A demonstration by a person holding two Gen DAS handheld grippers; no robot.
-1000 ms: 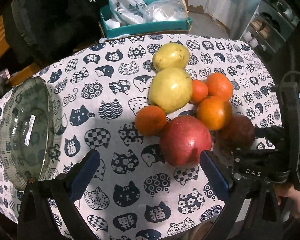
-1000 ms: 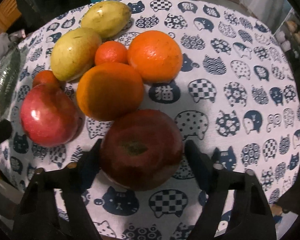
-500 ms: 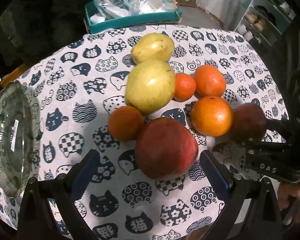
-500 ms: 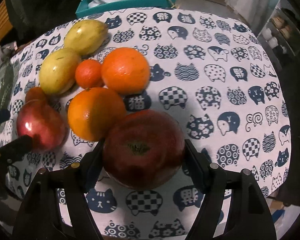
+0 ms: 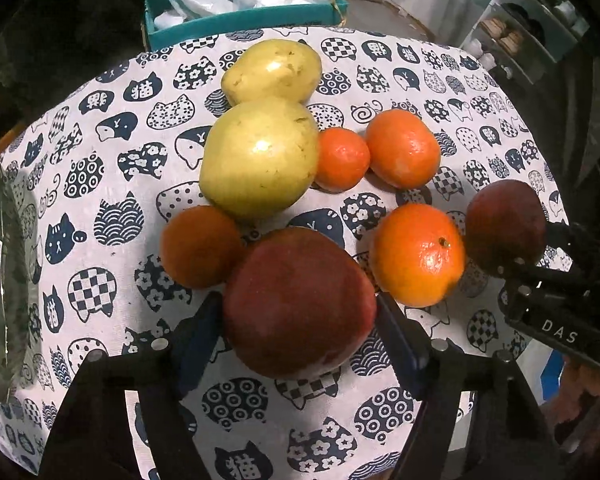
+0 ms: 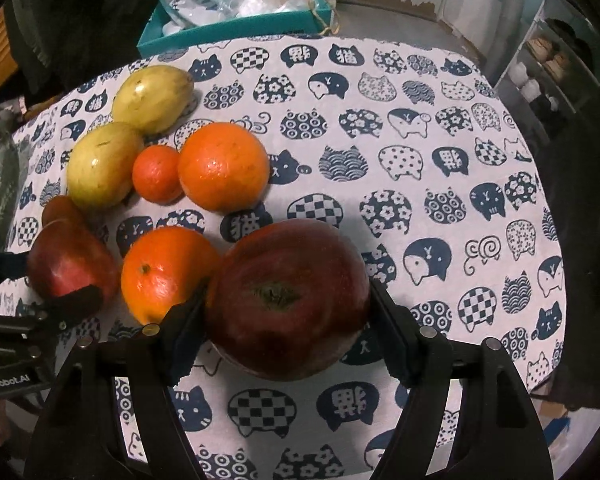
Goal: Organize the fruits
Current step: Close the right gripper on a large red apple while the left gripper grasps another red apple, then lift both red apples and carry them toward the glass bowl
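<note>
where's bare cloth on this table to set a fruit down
Free: the wide stretch of tablecloth right of the big orange, and the strip between the glass plate and the yellow fruit. Crowded: the fruit cluster itself.

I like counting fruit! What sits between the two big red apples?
One orange, beside both the red apple in the left gripper and the darker red apple. Both wrist views show it.

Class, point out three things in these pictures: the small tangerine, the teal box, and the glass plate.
small tangerine [image 6: 157, 173], right wrist view, middle of its peel.
teal box [image 5: 236, 24], left wrist view, its front wall.
glass plate [image 5: 0, 280], left wrist view, its rim at the left edge.
</note>
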